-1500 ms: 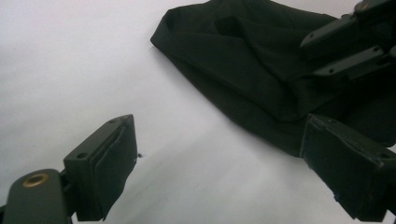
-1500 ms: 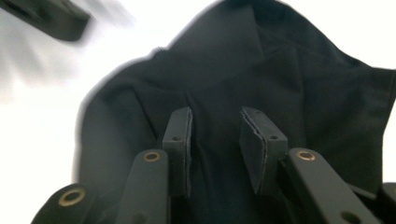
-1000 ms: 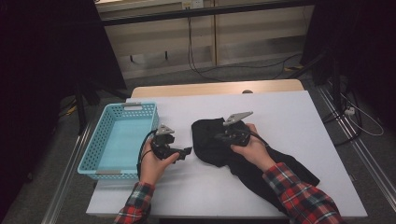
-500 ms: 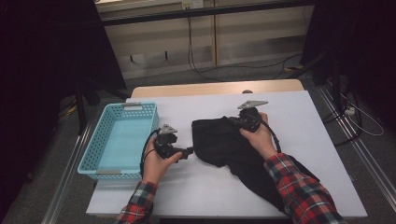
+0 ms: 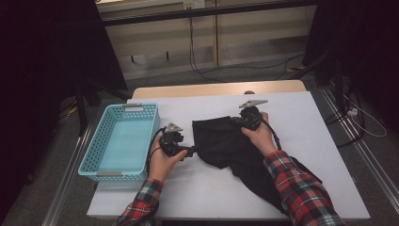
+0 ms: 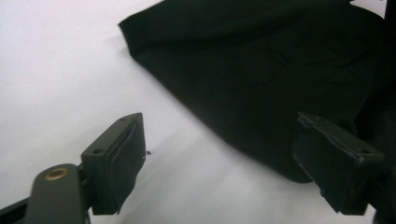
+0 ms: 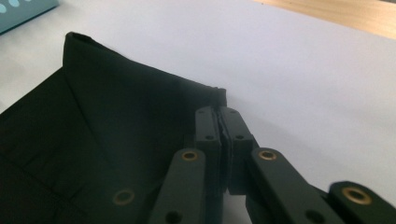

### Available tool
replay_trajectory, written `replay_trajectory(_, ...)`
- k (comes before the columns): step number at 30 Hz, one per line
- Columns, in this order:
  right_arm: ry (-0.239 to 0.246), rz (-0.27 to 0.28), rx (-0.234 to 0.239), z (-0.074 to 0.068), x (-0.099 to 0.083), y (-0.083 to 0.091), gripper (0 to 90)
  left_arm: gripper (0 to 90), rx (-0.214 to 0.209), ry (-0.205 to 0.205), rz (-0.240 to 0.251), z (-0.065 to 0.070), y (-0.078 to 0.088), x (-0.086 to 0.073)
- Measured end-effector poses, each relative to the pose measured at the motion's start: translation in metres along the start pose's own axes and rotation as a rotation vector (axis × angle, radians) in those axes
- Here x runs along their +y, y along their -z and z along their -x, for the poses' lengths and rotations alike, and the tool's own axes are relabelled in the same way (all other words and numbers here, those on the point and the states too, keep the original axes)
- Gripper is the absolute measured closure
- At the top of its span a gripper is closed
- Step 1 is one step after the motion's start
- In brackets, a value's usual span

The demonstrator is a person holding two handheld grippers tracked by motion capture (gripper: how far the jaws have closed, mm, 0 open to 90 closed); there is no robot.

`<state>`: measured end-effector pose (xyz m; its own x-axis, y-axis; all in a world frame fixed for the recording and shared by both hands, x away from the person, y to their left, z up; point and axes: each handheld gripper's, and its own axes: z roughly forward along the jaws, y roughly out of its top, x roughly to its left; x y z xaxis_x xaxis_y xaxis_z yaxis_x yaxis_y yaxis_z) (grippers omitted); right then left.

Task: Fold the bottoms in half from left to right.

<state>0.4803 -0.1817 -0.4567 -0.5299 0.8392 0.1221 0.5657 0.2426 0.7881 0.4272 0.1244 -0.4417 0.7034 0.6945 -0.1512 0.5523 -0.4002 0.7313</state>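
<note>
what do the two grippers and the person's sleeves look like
Both grippers, left gripper and right gripper, are black, each with a grey three-cornered plate on top and a black cable trailing back. Their jaws are flat black blocks on arms with brass-coloured rivets. The sleeves are red, black and white plaid flannel.

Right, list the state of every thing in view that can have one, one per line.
Black cloth: lying partly folded on the table, one far corner pinched.
Right gripper: shut on the black cloth's corner.
Left gripper: open, jaws just been closing a little, the cloth's near edge between them, not pressed.
Blue basket: upright, empty.
Table: covered in white.
</note>
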Motion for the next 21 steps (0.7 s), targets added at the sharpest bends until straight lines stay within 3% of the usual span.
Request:
replay_trajectory(5,-0.008,0.008,-0.019,-0.001,0.001,0.005,69.2,22.0,0.009,-0.020,-0.003,0.002,-0.010,0.005)
replay_trajectory(7,0.007,0.005,-0.022,-0.002,0.003,0.011,62.2,26.8,0.033,-0.050,0.000,0.001,-0.012,0.008)
replay_trajectory(9,0.028,-0.002,-0.032,-0.004,0.004,0.018,54.1,41.4,0.028,-0.087,0.007,0.000,-0.016,0.012)
replay_trajectory(12,0.020,0.026,-0.012,-0.005,0.004,0.032,50.2,44.7,0.027,-0.078,0.005,0.001,-0.023,0.015)
replay_trajectory(13,0.026,0.028,-0.011,-0.006,0.003,0.037,46.9,48.1,0.033,-0.097,0.003,0.002,-0.024,0.017)
replay_trajectory(15,0.038,0.017,-0.014,-0.007,0.000,0.045,42.4,50.6,0.028,-0.107,-0.002,0.004,-0.029,0.019)
replay_trajectory(18,0.052,0.008,-0.019,-0.009,-0.007,0.055,39.5,57.5,0.056,-0.120,-0.009,0.005,-0.034,0.021)
replay_trajectory(21,0.076,-0.007,-0.034,-0.010,-0.016,0.064,39.9,62.5,0.039,-0.119,-0.022,0.006,-0.039,0.018)
